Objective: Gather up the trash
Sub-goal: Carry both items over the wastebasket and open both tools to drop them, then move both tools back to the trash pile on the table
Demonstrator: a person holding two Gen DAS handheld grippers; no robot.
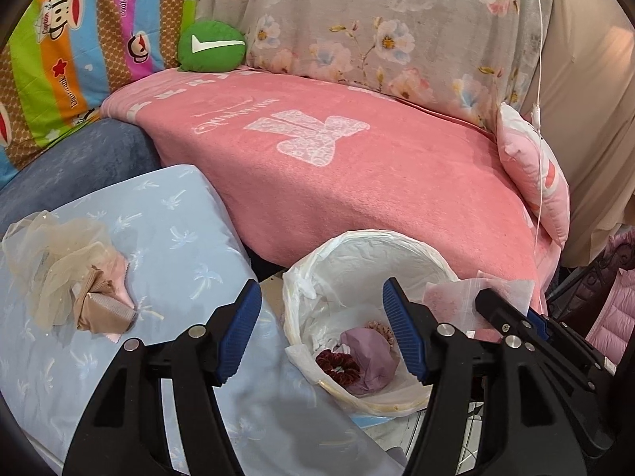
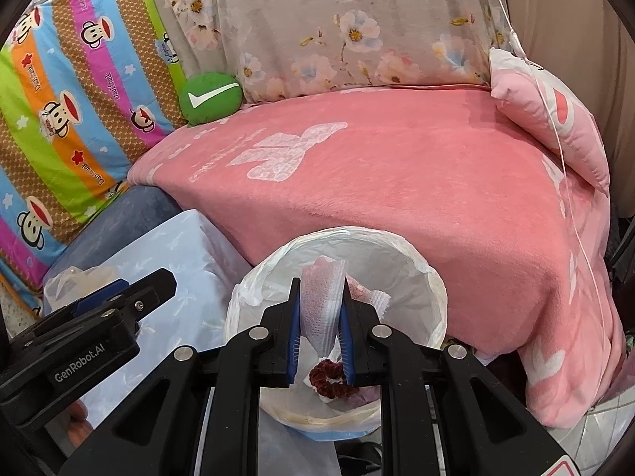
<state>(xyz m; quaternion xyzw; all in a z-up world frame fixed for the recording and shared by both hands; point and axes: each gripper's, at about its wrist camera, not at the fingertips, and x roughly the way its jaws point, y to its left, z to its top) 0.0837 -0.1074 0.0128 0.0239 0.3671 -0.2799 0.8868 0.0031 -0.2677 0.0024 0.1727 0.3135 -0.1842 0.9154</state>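
While right jaws pinch a tissue (image 2: 323, 309), left jaws gape over the pink blanket (image 1: 357, 182).

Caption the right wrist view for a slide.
Right gripper holds a pinkish white tissue over the lined trash bin beside the pink-blanketed bed.

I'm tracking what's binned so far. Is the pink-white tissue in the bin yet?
Not yet. The right gripper is shut on the tissue, holding it above the lined bin.
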